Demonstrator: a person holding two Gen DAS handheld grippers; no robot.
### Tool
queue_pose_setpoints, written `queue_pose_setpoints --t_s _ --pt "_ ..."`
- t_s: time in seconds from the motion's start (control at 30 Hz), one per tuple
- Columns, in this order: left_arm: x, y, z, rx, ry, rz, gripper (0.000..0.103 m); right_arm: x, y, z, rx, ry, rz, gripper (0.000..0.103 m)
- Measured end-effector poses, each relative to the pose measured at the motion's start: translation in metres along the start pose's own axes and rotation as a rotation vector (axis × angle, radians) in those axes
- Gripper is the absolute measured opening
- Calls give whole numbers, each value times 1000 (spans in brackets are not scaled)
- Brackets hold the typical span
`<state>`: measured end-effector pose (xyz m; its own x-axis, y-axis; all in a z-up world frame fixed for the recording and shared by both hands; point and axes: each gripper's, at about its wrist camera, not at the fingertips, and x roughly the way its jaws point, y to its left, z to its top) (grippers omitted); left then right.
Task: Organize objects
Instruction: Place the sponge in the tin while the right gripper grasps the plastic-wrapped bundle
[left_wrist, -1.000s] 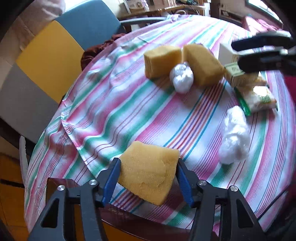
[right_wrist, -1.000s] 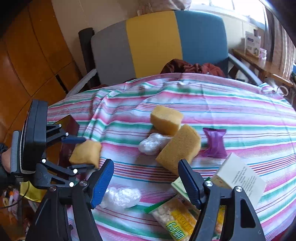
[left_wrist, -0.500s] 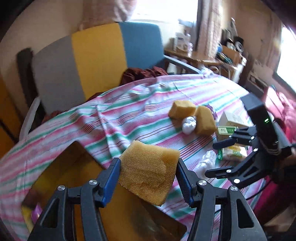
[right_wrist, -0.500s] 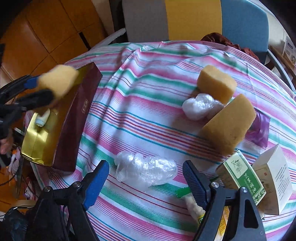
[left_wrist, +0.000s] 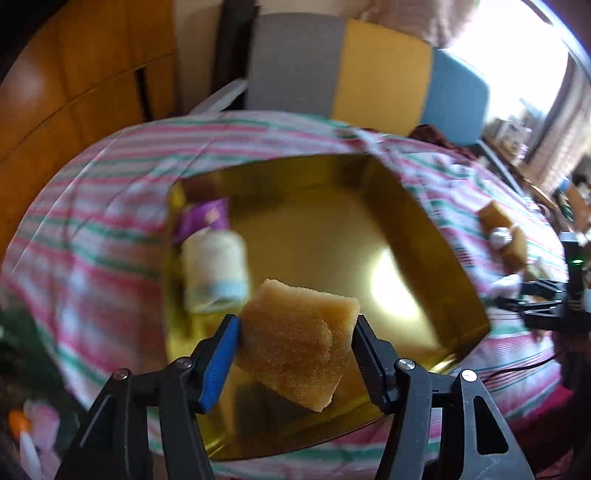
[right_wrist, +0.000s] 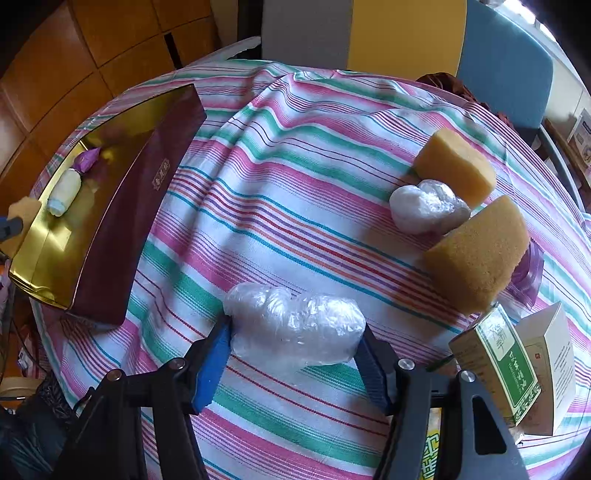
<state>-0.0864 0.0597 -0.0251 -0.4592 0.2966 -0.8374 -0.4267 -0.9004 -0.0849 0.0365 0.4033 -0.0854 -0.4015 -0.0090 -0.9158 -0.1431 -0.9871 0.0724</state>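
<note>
My left gripper (left_wrist: 295, 347) is shut on a yellow sponge (left_wrist: 299, 339) and holds it above the near part of a gold-lined box (left_wrist: 436, 236). A white roll (left_wrist: 216, 271) and a purple packet (left_wrist: 205, 218) lie in the box. In the right wrist view the box (right_wrist: 122, 206) has maroon sides and sits at the table's left. My right gripper (right_wrist: 295, 350) has its jaws around a clear plastic bundle (right_wrist: 295, 328) on the striped cloth; both pads touch its ends.
Two more sponges (right_wrist: 456, 164) (right_wrist: 478, 254), a second plastic bundle (right_wrist: 424, 206), a purple packet (right_wrist: 532, 269), a green box (right_wrist: 496, 362) and a white box (right_wrist: 550, 365) lie at the right. A grey, yellow and blue chair (right_wrist: 402, 33) stands behind the table.
My left gripper swung left with the sponge and now hangs over the gold box. My right gripper moved forward and closed around the plastic bundle.
</note>
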Motion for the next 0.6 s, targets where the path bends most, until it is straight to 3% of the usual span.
queue_pose_setpoints --t_s 0.43,0.6 --pt "-2 14 -13 8 -67 163 72 -3 -2 0 6 -25 -37 63" --pt "-12 23 -18 -72 -110 160 72 -15 -3 5 29 -96 -36 63"
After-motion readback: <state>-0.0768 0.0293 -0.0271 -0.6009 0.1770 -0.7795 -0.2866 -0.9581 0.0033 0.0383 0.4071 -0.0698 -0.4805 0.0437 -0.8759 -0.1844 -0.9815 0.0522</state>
